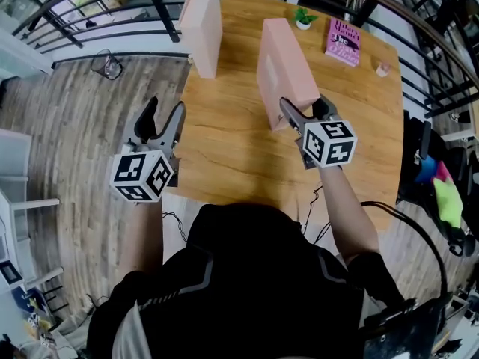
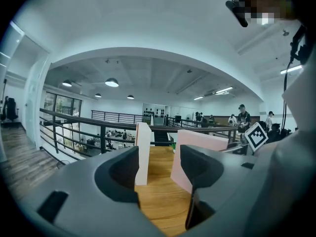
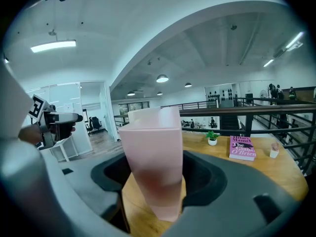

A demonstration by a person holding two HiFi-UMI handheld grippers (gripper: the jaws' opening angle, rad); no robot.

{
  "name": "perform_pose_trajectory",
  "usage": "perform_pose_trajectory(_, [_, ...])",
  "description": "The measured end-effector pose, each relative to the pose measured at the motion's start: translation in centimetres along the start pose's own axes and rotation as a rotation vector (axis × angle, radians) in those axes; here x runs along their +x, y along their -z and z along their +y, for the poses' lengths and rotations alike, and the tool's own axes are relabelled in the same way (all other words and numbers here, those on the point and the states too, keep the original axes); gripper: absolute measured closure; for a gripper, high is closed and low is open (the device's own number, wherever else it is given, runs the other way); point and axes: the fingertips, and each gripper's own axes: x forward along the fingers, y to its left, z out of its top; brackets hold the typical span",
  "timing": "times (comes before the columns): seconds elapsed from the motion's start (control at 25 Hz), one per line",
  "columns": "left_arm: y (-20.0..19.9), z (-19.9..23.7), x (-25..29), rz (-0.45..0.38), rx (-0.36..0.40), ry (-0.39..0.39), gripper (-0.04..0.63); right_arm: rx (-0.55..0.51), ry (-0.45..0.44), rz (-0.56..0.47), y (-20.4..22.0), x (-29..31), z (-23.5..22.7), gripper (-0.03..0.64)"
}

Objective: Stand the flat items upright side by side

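My left tongs hang off the left edge of the surface, over the grey plank floor. Their dark moulded jaws are parted with only air between the pads, and their marker cube hides my hand. Through that gap, in the left gripper view, both slabs show standing upright and apart. The left pink slab, a pale, matte, flat rectangular block with square corners, stands on its narrow edge at the far left rim of the warm-grained wooden surface. Its top is cut off by the head view's upper border, and the black metal railing runs behind it. To its right and nearer me, well apart from it, is the right pink slab, of the same colour and shape and also upright. My right tongs are clenched on its near lower end, one pad on each broad face. The jaws cover its bottom corner, so I cannot tell whether it rests on the wood or is raised off it. Further right, at the far side, sit a small green plant in a white pot, then a pink-covered book lying flat, then a small pale object too tiny to identify.
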Motion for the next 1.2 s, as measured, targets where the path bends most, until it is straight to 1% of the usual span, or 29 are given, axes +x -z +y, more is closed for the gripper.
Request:
perform_pose_trajectory(0.12, [0.1,1.5,-0.3,-0.004,-0.047,0.019,0.316,-0.004,-0.009,-0.007,-0.9,2.4,1.1,0.299])
perform_pose_trajectory(0.16, [0.0,2.1,-0.4,-0.007,-0.046,0.019,0.316,-0.005,-0.012,-0.006,-1.2,3.2,1.5,0.299])
perform_pose_trajectory(0.32, [0.1,4.3,-1.2,0.002,0.022,0.007,0.317,0.003,-0.005,-0.002,-2.3,6.3,2.8,0.298])
perform_pose_trajectory(0.44, [-0.1,6.2,-2.0,0.0,0.031,0.002,0.316,0.014,0.014,-0.01,-3.0,8.3,3.7,0.298])
perform_pose_trajectory(0.68, [0.2,9.8,-2.8,0.003,0.011,-0.002,0.317,0.033,0.053,-0.011,-4.5,12.6,4.6,0.296])
perform_pose_trajectory(0.96, [1.4,12.6,-3.1,0.008,-0.063,-0.018,0.319,0.054,0.087,-0.003,-6.4,17.2,5.5,0.293])
perform_pose_trajectory(1.2, [2.6,14.4,-4.7,0.03,-0.067,-0.055,0.321,0.091,0.126,-0.031,-7.6,19.9,5.8,0.291])
